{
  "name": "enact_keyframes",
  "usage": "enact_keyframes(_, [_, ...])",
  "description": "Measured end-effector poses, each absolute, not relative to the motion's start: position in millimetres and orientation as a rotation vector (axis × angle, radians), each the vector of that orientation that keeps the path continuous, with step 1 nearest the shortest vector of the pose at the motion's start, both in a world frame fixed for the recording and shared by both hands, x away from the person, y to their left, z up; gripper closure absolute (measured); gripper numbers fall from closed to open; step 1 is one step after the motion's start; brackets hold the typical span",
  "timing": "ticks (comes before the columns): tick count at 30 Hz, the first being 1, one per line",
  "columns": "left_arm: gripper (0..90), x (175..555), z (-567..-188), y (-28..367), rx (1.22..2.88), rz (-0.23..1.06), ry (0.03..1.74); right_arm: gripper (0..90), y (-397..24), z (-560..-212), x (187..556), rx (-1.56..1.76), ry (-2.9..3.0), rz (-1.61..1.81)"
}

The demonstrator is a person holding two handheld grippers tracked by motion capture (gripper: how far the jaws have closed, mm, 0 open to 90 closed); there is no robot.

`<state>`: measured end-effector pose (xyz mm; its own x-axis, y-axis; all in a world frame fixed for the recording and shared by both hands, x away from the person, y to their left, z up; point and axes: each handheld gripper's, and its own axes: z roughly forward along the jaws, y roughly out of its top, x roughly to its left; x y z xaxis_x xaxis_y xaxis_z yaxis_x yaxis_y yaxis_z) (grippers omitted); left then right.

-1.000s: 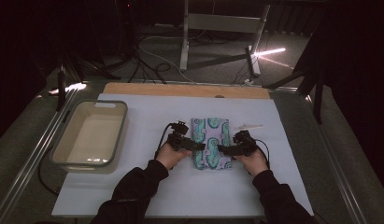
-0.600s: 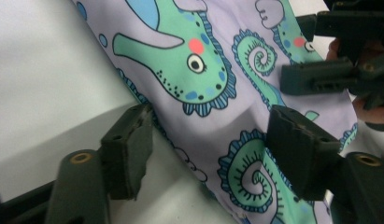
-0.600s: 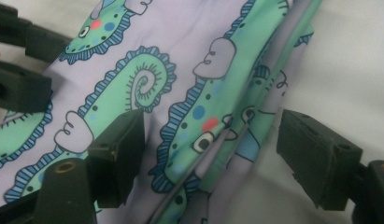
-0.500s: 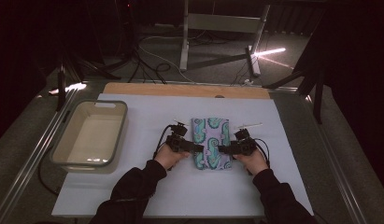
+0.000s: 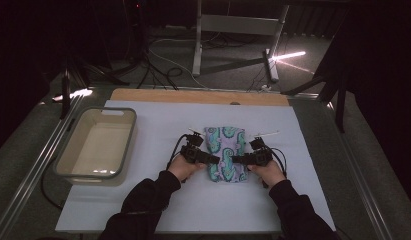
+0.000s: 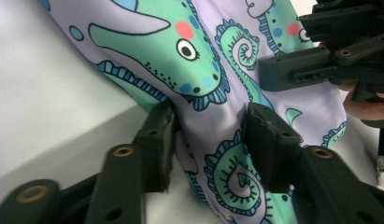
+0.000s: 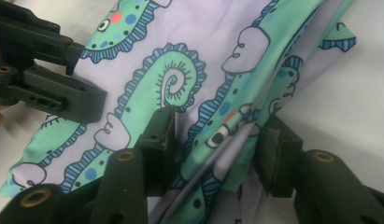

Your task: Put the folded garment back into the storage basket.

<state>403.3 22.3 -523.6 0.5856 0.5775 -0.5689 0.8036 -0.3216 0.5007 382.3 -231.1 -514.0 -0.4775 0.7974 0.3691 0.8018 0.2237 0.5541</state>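
Observation:
A folded cloth (image 5: 225, 152) printed with green seahorses on lilac lies flat on the white mat (image 5: 158, 205). My left gripper (image 5: 212, 160) sits at the cloth's left edge and my right gripper (image 5: 239, 160) at its right edge, pointing at each other. In the left gripper view the jaws (image 6: 210, 121) straddle the cloth (image 6: 203, 70), which bulges slightly between the pads. In the right gripper view the jaws (image 7: 217, 128) straddle the layered edge of the cloth (image 7: 180, 56). Both pairs of jaws have just been closing, with cloth between them and a gap still left.
A clear plastic tub (image 5: 68, 150) stands at the mat's left. A wooden board (image 5: 193, 96) runs along the far edge. A small white stick (image 5: 265, 134) lies just beyond the right gripper. Metal rails border both table sides.
Both pairs of jaws have narrowed around the cloth's edges. The hands and the cloth have stayed in place.

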Motion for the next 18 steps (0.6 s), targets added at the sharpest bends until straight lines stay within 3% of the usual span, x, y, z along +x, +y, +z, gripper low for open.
enact_keyframes(10, [70.9,400.4,-522.8,17.1,2.067,-0.323,1.050,71.9,-224.2,-514.8,378.6,-1.541,-2.506,-1.123])
enact_keyframes(18, [74.7,395.6,-514.9,13.7,2.113,-0.246,1.017,74.8,-212.5,-503.4,368.2,-1.516,-2.628,-1.139])
